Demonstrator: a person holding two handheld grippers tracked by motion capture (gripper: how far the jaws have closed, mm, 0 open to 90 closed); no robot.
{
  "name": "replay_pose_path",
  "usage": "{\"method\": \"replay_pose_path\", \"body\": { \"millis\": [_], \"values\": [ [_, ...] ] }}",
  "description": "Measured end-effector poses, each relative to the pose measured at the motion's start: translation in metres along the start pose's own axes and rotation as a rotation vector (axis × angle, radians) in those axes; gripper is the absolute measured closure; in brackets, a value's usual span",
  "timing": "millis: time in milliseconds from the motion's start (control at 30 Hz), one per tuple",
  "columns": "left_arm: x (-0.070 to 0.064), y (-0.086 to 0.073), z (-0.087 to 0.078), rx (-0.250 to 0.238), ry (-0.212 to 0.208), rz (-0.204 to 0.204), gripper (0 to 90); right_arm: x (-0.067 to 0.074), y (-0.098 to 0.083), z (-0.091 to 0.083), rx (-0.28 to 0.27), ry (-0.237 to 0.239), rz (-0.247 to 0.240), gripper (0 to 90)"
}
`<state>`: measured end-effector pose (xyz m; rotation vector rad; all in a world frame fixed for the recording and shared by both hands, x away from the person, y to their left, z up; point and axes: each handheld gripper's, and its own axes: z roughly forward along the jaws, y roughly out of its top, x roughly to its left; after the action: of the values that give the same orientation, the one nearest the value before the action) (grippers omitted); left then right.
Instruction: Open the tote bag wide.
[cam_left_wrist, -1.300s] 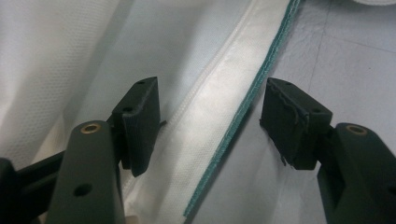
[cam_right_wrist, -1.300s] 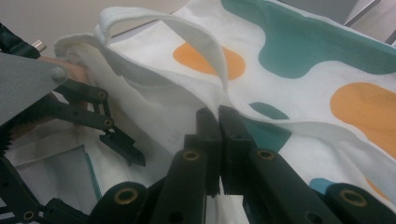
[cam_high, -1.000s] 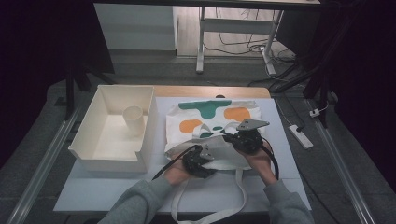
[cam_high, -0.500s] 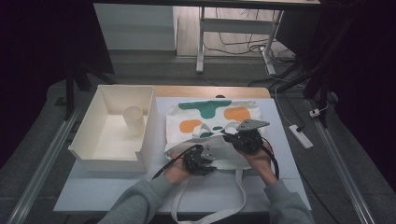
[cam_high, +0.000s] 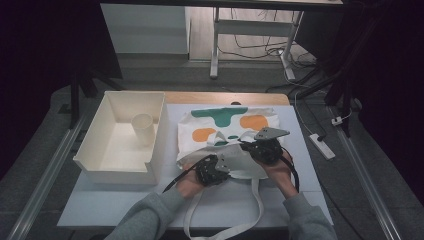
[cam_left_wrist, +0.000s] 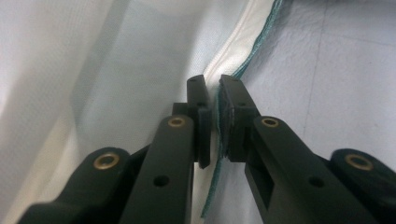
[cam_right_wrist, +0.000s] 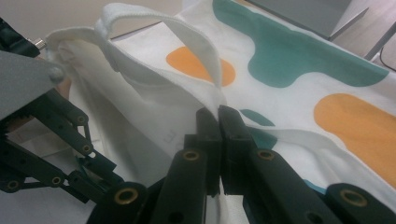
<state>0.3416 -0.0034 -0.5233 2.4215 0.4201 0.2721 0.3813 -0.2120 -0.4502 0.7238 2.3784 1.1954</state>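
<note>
Now both grippers grip the near rim of the white cloth tote bag with teal and orange blobs (cam_high: 227, 127), lying centre of the high view, straps trailing to the bottom edge. Left gripper (cam_high: 216, 169), jaws just closing, pinches the teal-stitched hem (cam_left_wrist: 219, 140); right gripper (cam_high: 250, 146) clamps the rim beside it, upper right. Mouth opens between them. Cream box (cam_high: 152, 150) with paper cup (cam_high: 142, 128) sits left.

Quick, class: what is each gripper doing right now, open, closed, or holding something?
Left gripper: jaws have just been closing, now shut on the teal-stitched edge of the white cloth tote bag with orange and teal patches.
Right gripper: shut on the same bag's opening.
</note>
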Motion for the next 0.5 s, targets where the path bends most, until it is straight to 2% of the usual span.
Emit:
{"method": "replay_pose_path", "body": {
  "millis": [67,167,300,500],
  "values": [
    [0.000,0.000,-0.003,-0.010,-0.025,-0.008,84.0,-0.001,0.000,-0.001,-0.009,-0.004,-0.001,87.8],
    [-0.002,0.001,-0.010,-0.026,-0.039,0.003,84.3,-0.002,0.001,-0.004,-0.012,-0.010,-0.001,87.8],
    [-0.004,0.001,-0.018,-0.052,-0.084,0.004,85.9,-0.003,0.003,-0.008,-0.019,-0.021,0.000,87.8],
    [-0.005,-0.001,-0.020,-0.056,-0.081,0.008,85.8,-0.003,0.003,-0.010,-0.024,-0.024,0.005,87.8]
  ]
}}
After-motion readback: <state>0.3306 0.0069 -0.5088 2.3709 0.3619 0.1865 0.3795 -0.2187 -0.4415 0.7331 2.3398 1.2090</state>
